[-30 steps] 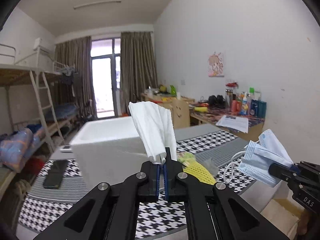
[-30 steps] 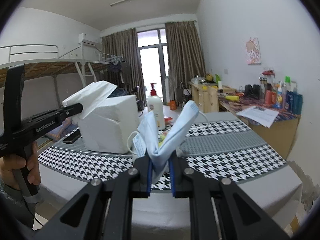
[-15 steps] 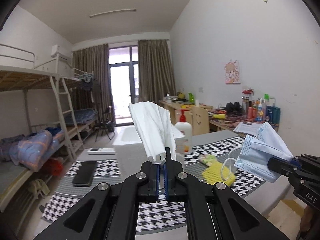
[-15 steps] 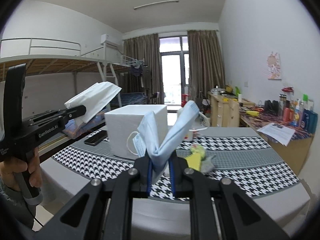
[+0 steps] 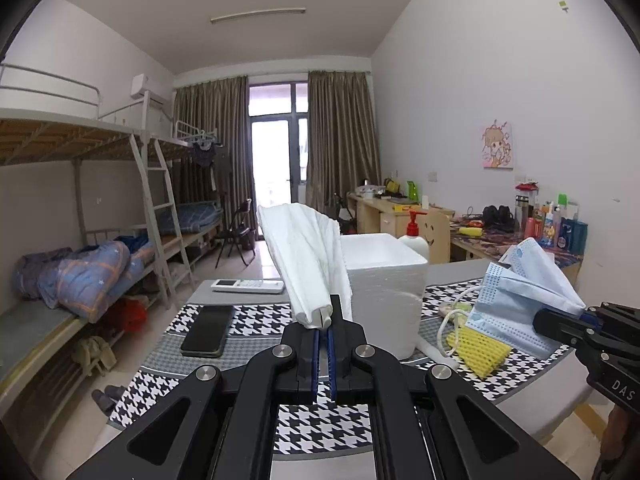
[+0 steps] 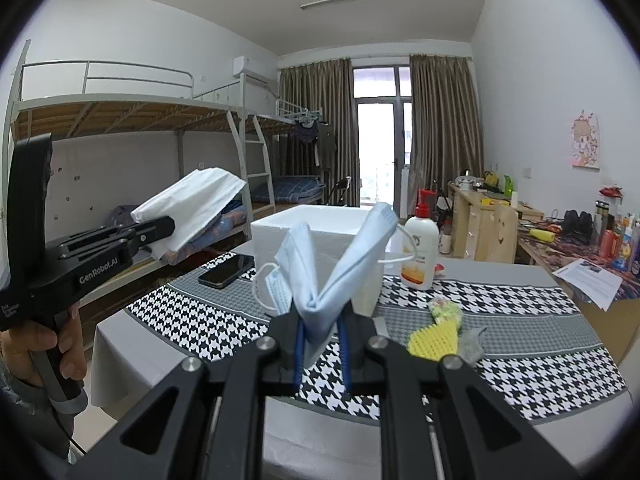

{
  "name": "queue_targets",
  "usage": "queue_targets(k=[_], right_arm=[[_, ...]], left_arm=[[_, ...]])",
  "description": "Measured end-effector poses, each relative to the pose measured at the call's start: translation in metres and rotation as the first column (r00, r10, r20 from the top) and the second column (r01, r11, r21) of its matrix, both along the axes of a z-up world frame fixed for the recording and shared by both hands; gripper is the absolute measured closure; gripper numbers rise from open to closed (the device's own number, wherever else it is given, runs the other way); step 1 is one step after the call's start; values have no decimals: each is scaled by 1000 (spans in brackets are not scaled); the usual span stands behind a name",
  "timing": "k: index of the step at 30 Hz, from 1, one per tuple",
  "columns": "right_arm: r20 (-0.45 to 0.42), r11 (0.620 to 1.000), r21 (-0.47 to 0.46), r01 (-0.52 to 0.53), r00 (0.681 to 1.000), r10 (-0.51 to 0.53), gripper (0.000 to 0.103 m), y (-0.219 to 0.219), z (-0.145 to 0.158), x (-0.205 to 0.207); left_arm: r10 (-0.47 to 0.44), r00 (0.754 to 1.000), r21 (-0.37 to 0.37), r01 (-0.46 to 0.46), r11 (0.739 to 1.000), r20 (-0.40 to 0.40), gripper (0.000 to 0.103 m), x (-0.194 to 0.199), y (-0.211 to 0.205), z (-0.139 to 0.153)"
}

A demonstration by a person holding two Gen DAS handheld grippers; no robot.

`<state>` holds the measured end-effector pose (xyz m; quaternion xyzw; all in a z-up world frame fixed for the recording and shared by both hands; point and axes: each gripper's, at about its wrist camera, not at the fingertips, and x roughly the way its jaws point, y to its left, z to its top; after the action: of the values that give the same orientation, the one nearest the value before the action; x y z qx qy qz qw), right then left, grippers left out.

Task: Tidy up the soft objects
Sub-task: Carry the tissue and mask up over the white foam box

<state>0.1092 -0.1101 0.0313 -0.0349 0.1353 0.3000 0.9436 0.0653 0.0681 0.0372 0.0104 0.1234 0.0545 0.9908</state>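
My left gripper (image 5: 323, 326) is shut on a folded white tissue (image 5: 308, 264) that stands up from its tips; the same tissue (image 6: 192, 204) shows at the left of the right wrist view. A light blue face mask (image 6: 332, 264) is pinched in my right gripper (image 6: 320, 328), its ends flaring upward and its ear loops hanging; the mask (image 5: 524, 300) also appears at the right of the left wrist view. Both grippers hover in front of the table, short of the open white foam box (image 5: 384, 280) (image 6: 320, 228).
On the houndstooth tablecloth (image 6: 500, 320) lie a yellow foam net (image 6: 434, 338), a small crumpled wrapper (image 6: 444, 306), a black phone (image 5: 208, 330), a remote (image 5: 248, 286) and a pump lotion bottle (image 6: 420, 252). Bunk beds stand at the left, cluttered desks at the right.
Both grippers have pulled back from the table and swung left, each keeping its hold. The foam box now looks farther away and more of the table shows.
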Motion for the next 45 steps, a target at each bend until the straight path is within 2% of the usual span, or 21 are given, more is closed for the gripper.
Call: queue_targets(k=[23, 45], right_arm=[[5, 1000, -11, 1, 1000, -1, 86, 23, 32, 69], [-60, 998, -33, -50, 997, 48, 86, 57, 45, 146]], left_arm=[[-28, 999, -11, 28, 1000, -18, 100, 65, 20, 22], [-14, 999, -11, 13, 1000, -50, 100, 121, 36, 28]])
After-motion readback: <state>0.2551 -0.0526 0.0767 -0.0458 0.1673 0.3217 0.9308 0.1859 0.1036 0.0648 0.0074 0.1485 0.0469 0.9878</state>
